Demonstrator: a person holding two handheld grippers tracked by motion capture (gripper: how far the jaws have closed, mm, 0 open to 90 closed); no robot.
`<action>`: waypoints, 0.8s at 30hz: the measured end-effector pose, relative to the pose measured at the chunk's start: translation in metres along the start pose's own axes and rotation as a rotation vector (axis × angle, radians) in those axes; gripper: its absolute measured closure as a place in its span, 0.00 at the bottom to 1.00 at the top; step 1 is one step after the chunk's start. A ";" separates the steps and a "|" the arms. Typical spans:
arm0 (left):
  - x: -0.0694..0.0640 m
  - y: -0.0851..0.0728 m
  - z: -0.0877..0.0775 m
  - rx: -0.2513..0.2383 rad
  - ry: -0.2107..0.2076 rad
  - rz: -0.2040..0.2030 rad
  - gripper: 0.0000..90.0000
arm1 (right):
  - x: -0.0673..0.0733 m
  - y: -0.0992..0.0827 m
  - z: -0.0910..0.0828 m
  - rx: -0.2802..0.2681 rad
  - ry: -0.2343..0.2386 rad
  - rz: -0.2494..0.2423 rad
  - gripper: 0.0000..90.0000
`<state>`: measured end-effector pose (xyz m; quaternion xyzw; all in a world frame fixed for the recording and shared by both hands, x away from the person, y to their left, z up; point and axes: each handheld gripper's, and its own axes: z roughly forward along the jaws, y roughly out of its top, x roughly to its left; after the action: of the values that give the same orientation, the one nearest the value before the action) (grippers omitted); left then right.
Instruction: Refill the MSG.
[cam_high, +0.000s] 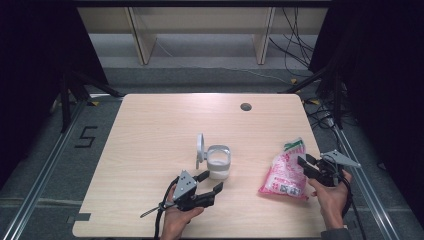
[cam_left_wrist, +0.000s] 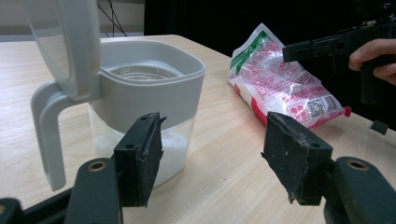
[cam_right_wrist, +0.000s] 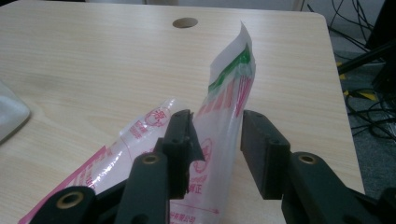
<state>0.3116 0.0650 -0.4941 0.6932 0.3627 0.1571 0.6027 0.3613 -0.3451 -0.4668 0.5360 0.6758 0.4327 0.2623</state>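
Hovering low at the bottom centre of the high view, the left gripper (cam_high: 209, 182) is holding its jaws spread with nothing between them, just beside the white lidded container (cam_high: 218, 161) with its lid standing up. Toward the right edge, the pink and white bag (cam_high: 285, 175) is lying on the table (cam_high: 150, 130). The right gripper (cam_right_wrist: 215, 144) is straddling the bag's raised top with parted jaws; one pad is touching the film, the other is standing clear.

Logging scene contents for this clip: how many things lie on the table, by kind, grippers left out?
Jug with its lid up: 1
Pink and white bag: 1
Total: 2
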 end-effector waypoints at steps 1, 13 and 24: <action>0.001 0.000 0.000 -0.001 -0.005 -0.001 0.41 | -0.003 0.000 0.000 -0.003 0.007 -0.018 0.69; 0.010 0.002 -0.007 0.001 0.013 0.016 0.41 | 0.011 0.008 -0.004 -0.043 -0.023 -0.046 0.55; 0.019 0.006 -0.012 -0.006 0.032 0.010 0.40 | 0.041 0.012 0.002 -0.045 0.097 -0.047 0.36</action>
<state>0.3190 0.0871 -0.4904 0.6906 0.3681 0.1724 0.5983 0.3574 -0.3053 -0.4526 0.4924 0.6901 0.4671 0.2513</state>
